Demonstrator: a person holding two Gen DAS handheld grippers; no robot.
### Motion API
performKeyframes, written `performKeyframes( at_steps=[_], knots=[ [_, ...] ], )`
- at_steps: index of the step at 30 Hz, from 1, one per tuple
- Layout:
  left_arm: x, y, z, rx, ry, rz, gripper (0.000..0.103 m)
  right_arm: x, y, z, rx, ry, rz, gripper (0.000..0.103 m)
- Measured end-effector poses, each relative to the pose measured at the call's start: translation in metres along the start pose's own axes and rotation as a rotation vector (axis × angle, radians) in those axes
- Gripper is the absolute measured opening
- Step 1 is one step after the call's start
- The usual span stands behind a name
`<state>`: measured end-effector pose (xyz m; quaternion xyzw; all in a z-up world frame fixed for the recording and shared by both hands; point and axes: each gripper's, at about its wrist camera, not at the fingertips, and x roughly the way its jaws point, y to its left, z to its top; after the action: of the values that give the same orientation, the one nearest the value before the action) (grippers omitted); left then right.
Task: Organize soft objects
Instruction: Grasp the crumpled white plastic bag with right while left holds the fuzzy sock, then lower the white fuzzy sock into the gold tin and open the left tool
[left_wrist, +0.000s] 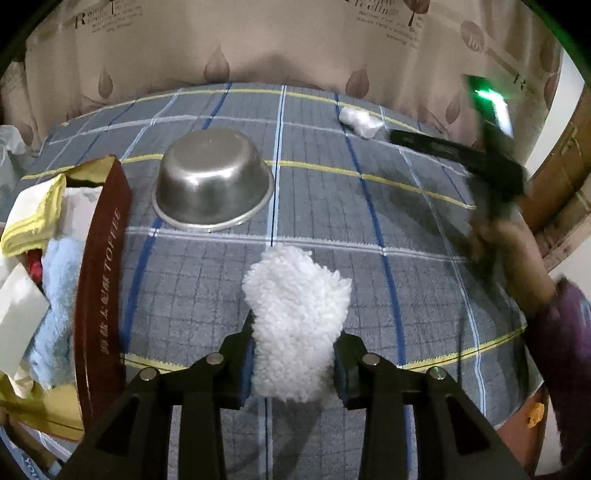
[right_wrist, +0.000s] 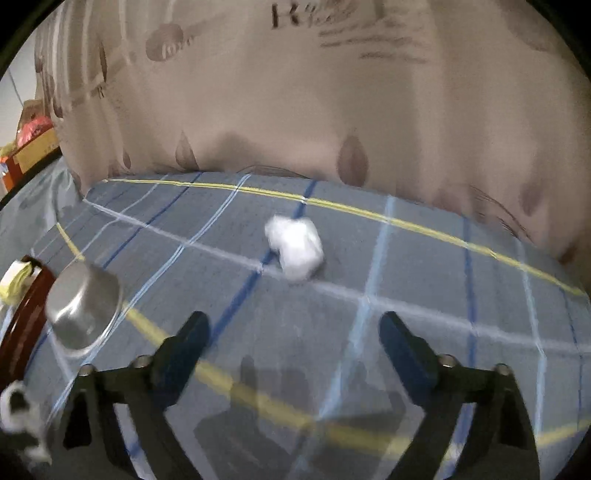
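Note:
My left gripper is shut on a white fluffy cloth, held above the checked blue-grey cover. To its left stands a dark red box with a light blue towel and a yellow-edged cloth inside. A small white crumpled wad lies at the far right of the cover. In the right wrist view that wad lies ahead of my right gripper, which is open with nothing between its fingers. The right gripper shows blurred at the right, held by a hand.
An upturned steel bowl sits beside the red box; it also shows at the left in the right wrist view. A leaf-print curtain hangs behind the cover. A wooden frame stands at the right edge.

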<state>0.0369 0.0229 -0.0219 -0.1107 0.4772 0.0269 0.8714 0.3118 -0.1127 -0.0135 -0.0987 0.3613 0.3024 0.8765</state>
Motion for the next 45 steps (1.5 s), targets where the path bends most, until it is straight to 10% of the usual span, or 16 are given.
performKeyframes(
  at_steps=[8,11,34,45],
  knots=[
    [0.004,0.01,0.004,-0.002,0.009,-0.024,0.035,0.063,0.009,0.037,-0.066,0.045,-0.027,0.081],
    [0.008,0.011,0.004,0.006,0.021,-0.021,0.035,0.087,0.01,0.037,-0.076,0.148,-0.058,0.027],
    [-0.055,0.01,-0.032,-0.053,-0.021,-0.072,0.035,-0.093,0.113,-0.124,0.032,0.085,0.123,0.027],
    [-0.147,0.112,-0.073,-0.203,-0.13,0.139,0.035,-0.09,0.106,-0.129,0.075,0.097,0.102,0.028]
  ],
)
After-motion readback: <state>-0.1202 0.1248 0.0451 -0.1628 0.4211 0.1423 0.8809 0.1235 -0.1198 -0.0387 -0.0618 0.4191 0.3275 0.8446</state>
